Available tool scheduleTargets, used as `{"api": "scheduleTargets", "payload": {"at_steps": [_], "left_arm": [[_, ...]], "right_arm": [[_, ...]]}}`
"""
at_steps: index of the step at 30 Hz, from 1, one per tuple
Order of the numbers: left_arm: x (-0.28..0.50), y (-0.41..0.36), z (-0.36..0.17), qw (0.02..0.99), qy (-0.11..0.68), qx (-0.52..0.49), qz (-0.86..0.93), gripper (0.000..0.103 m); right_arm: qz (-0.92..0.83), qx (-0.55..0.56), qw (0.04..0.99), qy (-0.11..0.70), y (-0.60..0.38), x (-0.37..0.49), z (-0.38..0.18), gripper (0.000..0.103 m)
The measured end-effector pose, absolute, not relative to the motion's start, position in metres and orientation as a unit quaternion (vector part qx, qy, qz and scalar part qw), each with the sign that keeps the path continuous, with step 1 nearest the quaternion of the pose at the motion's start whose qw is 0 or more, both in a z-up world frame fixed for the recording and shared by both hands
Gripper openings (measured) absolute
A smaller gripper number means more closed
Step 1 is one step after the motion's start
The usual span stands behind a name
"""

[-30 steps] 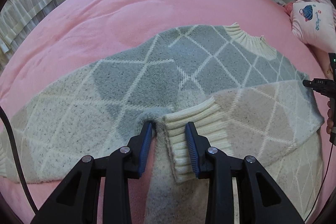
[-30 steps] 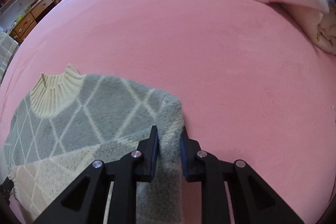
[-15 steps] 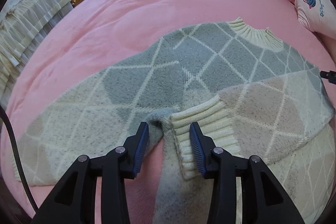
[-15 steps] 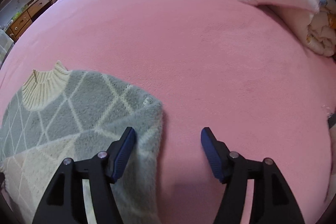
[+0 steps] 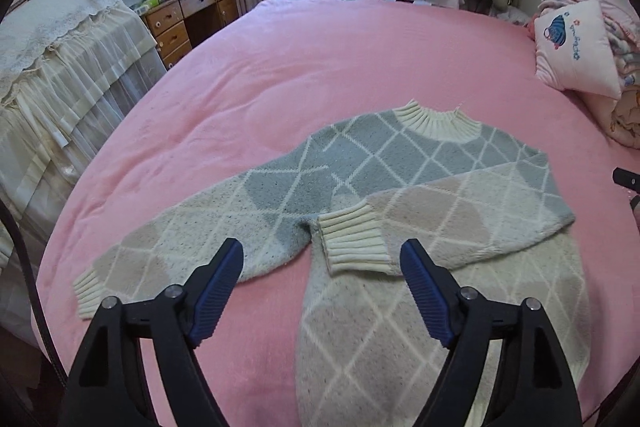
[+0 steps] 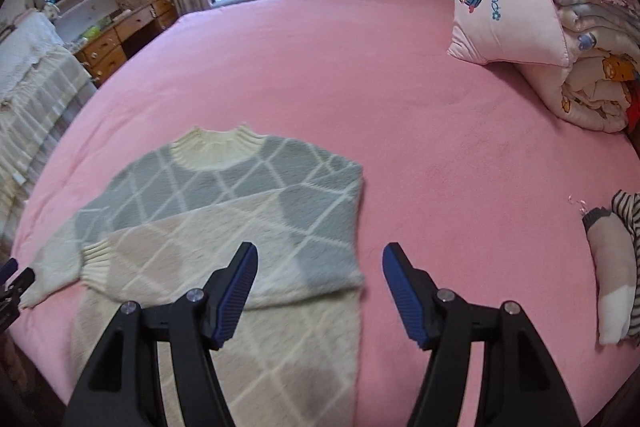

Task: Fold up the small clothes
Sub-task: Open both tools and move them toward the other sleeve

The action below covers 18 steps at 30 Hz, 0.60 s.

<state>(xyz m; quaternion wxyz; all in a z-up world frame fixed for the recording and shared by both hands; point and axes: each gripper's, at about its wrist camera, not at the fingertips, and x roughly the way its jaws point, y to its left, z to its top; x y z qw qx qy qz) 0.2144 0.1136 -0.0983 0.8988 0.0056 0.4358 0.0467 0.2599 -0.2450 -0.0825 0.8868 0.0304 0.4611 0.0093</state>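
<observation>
My left gripper (image 5: 322, 263) hangs above the sweater (image 5: 400, 195) on the pink bed (image 5: 320, 67), jaws opening with nothing between them; my right gripper (image 6: 320, 269) gapes empty too. The unfolded sleeve (image 5: 192, 247) stretches out to the left, nearer my left hand, though fisheye bending makes that approximate.

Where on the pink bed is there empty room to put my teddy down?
The bed is bare between the sweater and the pillow, and beyond the sweater's collar toward the window. It is crowded by the pillow and rolled blankets.

Diamond-patterned sweater (image 5: 400, 195) flat, one sleeve folded
</observation>
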Motion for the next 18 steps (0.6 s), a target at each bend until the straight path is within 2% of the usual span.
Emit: {"api": "scheduleTargets", "payload": {"at_steps": [10, 18], "left_arm": [[0.173, 0.101, -0.065, 0.912, 0.408, -0.014, 0.030, 0.081], [0.164, 0.121, -0.050, 0.920, 0.389, -0.037, 0.033, 0.081]], "right_arm": [[0.035, 0.019, 0.897, 0.440, -0.207, 0.205, -0.051, 0.064], [0.055, 0.012, 0.898, 0.436, -0.181, 0.188, -0.053, 0.064]]}}
